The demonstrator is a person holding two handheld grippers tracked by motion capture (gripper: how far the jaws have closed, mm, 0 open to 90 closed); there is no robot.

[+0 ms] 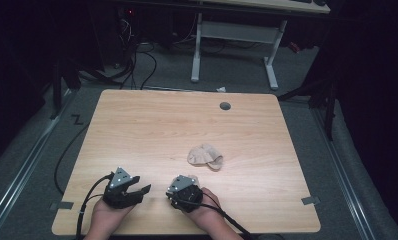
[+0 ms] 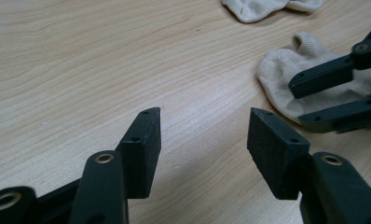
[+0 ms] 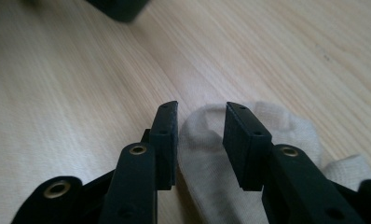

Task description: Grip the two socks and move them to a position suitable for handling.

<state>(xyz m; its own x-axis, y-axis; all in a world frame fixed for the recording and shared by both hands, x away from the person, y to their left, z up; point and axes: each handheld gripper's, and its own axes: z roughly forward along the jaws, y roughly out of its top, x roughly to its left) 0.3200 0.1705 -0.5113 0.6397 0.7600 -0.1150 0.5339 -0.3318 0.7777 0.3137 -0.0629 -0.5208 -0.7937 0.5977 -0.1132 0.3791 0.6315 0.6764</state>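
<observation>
Both hand-held grippers sit at the near edge of the table [image 1: 137, 125]. Left hand-held gripper [image 2: 203, 140] rests with jaws wide apart over bare wood. Right hand-held gripper [image 3: 200, 135] has jaws parted, nothing pinched, straddling a pale sock [image 3: 207, 186] flat beneath it. Another sock [image 1: 205, 156] lies bunched further out, near mid-table. A good pickup probably means lowering squarely, pinching one fabric fold, and lifting slowly.

Left gripper [image 1: 137, 190] and right gripper [image 1: 183, 186] — matte black bodies, each topped by a grey three-cornered plate. Jaws: flat rectangular pads, brass-ringed pivot holes, small screw recesses. Black cables trail rearward — bare forearms.
</observation>
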